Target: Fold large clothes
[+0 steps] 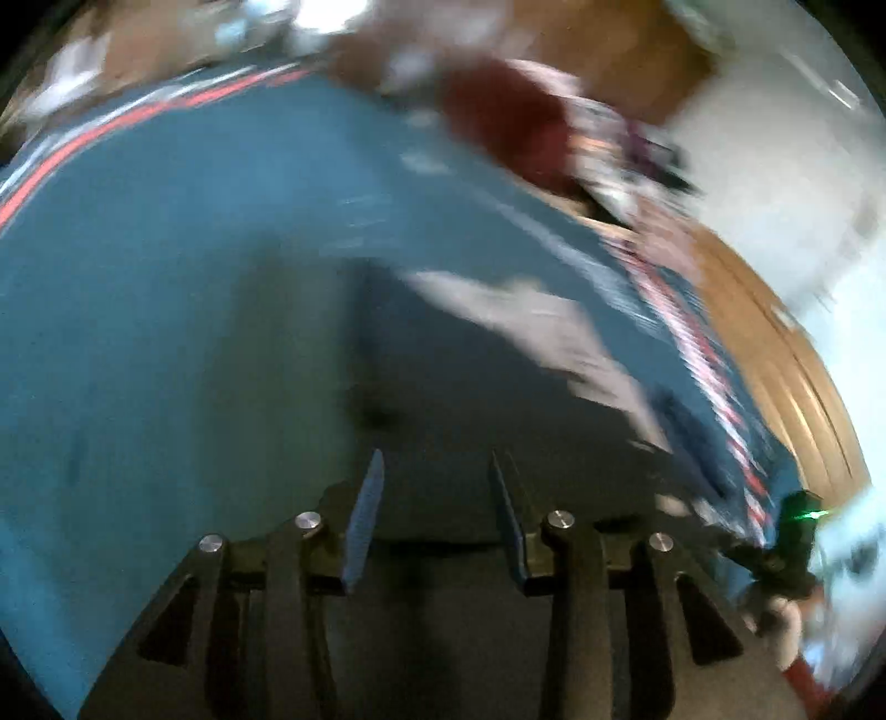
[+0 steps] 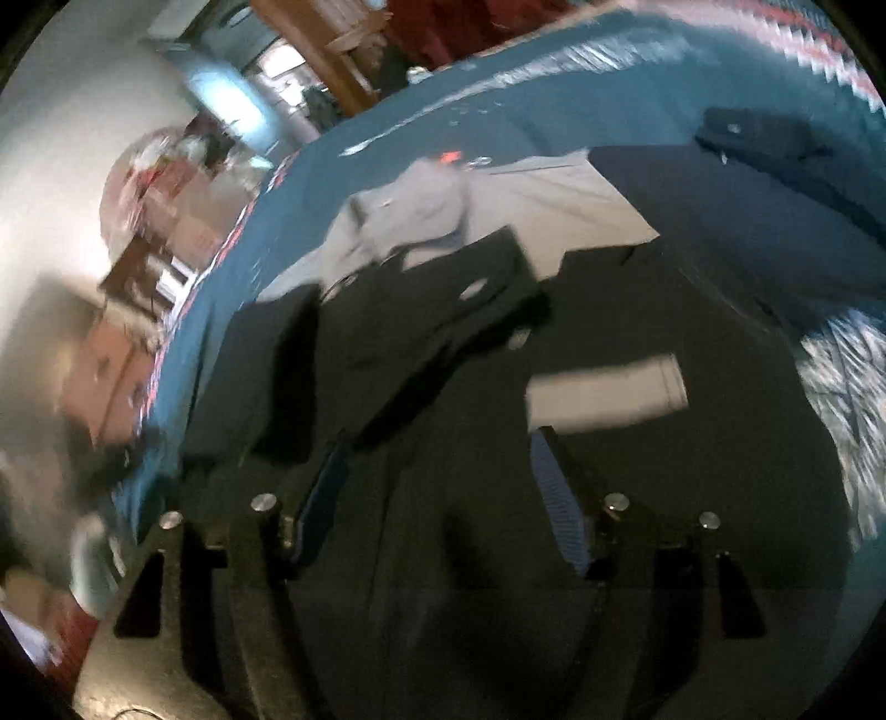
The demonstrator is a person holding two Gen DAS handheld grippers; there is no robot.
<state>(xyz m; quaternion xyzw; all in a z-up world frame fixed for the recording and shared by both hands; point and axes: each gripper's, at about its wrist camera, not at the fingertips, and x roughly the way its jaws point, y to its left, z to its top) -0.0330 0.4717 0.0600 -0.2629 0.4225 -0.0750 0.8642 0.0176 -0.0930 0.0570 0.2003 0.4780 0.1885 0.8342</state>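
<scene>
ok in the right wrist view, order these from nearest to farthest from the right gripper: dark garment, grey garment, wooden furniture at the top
1. dark garment: directly under and ahead of the right gripper, between its open fingers.
2. grey garment: beyond the dark one, in the middle of the teal bedspread.
3. wooden furniture: past the bed's far edge, upper left.

Teal bedspread (image 1: 166,277), white wall (image 1: 775,166) (blurred), wooden frame (image 1: 775,343)

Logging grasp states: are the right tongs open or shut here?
Open. In the right wrist view the right tongs show blue pads spread wide apart above the dark garment, nothing pinched between them.
</scene>
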